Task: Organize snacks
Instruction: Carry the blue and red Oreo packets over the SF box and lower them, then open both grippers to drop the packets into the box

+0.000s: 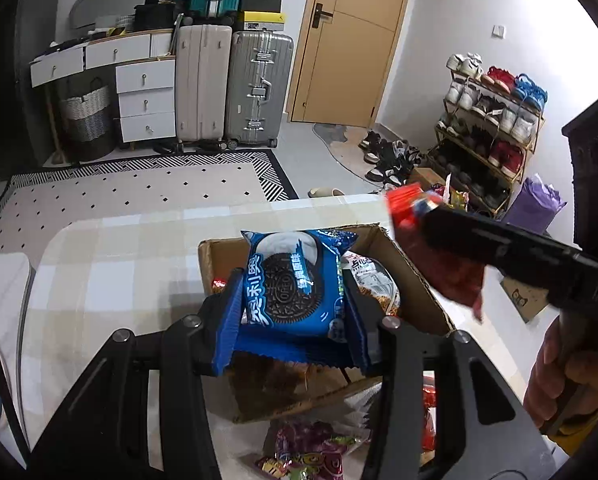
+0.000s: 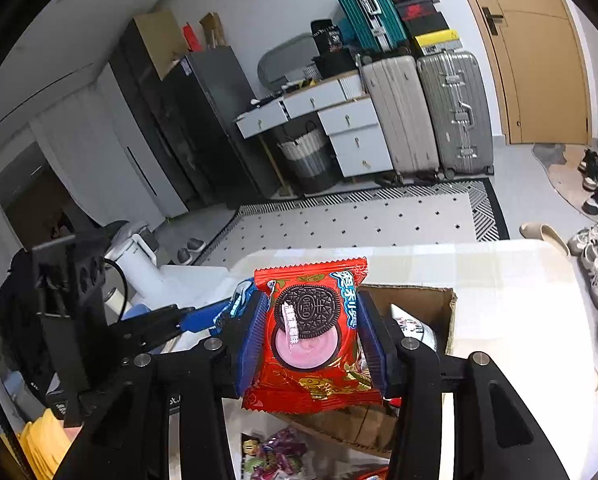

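My left gripper (image 1: 291,300) is shut on a blue Oreo packet (image 1: 293,280), held upright over an open cardboard box (image 1: 415,276) on the checked table. Inside the box lie other snack packs, among them a white one (image 1: 373,276). My right gripper (image 2: 313,332) is shut on a red Oreo packet (image 2: 313,336), above the same cardboard box (image 2: 423,304). In the left wrist view the right gripper (image 1: 415,216) comes in from the right with its red packet (image 1: 451,268) over the box's right wall. The left gripper (image 2: 219,316) shows at the left in the right wrist view.
Loose snack packs (image 1: 311,448) lie on the table (image 1: 111,264) in front of the box. A person's hand (image 1: 567,372) grips the right tool. Beyond the table are a patterned rug (image 1: 139,188), suitcases (image 1: 257,88), a drawer unit, a shoe rack (image 1: 495,116) and a door.
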The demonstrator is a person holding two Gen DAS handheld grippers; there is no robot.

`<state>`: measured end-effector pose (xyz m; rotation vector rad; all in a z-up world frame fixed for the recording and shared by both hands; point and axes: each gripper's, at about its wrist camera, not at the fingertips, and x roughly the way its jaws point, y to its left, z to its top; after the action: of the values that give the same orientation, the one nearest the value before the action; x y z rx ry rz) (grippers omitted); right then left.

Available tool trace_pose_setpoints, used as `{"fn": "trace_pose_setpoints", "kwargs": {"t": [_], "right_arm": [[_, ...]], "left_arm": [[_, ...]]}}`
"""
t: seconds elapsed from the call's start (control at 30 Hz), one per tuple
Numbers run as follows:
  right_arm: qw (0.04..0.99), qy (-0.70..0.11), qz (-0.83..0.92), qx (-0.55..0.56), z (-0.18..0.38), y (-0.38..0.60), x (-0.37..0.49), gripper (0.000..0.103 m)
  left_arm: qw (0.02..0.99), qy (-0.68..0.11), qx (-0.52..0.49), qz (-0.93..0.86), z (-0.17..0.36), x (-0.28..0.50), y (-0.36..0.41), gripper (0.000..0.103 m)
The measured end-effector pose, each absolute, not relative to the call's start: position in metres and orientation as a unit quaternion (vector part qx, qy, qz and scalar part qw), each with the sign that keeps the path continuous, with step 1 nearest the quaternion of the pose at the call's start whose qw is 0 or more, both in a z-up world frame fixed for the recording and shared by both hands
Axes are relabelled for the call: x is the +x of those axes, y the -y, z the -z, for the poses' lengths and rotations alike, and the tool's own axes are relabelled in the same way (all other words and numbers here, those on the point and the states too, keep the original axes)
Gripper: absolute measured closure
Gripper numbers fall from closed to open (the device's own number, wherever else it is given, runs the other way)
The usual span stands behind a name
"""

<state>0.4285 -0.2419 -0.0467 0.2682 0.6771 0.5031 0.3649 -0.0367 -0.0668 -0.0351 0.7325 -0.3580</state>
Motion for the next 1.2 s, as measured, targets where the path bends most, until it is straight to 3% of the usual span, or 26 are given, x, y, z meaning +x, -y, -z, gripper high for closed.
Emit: {"fn": "trace_pose_setpoints", "kwargs": {"t": [0.67,1.2], "right_arm": [[0.898,-0.361,-0.221,0.12,0.086,0.244,0.45,0.058],[0.894,-0.373,-0.214,0.129,0.092,0.245,0.446,0.057]], "left_arm": [[0.908,-0.38,0.021,0.173,0.092,0.419,0.078,0.06],[0.917,-0.371,0.024,0.147,0.083,0.387,0.057,0.051]]}}
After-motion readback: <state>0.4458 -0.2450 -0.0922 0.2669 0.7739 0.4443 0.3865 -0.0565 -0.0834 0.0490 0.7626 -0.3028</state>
